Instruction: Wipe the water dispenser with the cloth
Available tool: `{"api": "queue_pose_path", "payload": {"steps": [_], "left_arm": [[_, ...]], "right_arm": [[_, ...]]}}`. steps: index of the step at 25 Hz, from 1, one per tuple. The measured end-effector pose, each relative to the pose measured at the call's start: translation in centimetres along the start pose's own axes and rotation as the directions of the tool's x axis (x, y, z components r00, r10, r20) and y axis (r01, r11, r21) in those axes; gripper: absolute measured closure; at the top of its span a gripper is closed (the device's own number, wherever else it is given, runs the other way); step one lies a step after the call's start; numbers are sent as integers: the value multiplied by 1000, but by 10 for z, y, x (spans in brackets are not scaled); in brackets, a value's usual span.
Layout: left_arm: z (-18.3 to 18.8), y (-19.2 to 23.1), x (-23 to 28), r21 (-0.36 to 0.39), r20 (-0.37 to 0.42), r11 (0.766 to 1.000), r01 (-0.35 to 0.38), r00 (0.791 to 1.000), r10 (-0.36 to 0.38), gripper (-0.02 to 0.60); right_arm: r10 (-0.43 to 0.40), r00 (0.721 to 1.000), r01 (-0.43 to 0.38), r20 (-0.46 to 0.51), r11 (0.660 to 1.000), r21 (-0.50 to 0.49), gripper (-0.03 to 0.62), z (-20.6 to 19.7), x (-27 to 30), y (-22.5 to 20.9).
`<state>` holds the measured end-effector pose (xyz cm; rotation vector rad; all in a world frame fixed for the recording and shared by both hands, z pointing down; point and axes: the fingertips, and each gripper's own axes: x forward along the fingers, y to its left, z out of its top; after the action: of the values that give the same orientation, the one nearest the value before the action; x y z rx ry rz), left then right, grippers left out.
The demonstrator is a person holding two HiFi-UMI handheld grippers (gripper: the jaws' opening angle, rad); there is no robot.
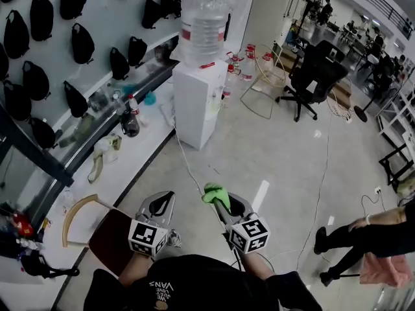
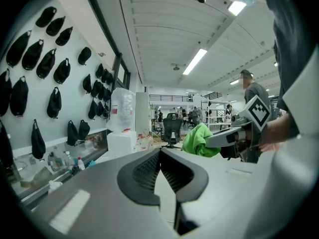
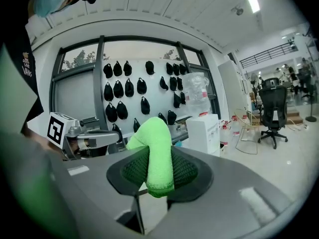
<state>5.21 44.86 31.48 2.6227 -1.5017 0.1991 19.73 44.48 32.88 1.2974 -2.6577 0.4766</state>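
Cloth gripped, wiping not yet begun.

My right tongs [image 3: 155, 169] are clenched on the green cloth [image 3: 158, 148], with a fold bulging past the tips so a soft face is ready to press on a panel. My left tongs [image 2: 160, 152] are pressed together on nothing and held low beside the right, probably just to stay out of the way. The white water dispenser [image 1: 198, 102], with the bottle [image 1: 204, 21] on top, stands well apart from both tongs. I judge I must close in on it first.
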Motion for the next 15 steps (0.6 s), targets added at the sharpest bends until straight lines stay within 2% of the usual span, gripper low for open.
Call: {"api": "queue_pose_path", "payload": {"steps": [10,15], "left_arm": [[18,106,51,49,5,995,82,997,-83,580],[12,149,68,33,-7,997,73,997,-72,580]], "right_arm": [[-87,996,86,20,996,29,484,28,107,-8],[-116,993,115,11,992,42,484,34,139,-11]]}}
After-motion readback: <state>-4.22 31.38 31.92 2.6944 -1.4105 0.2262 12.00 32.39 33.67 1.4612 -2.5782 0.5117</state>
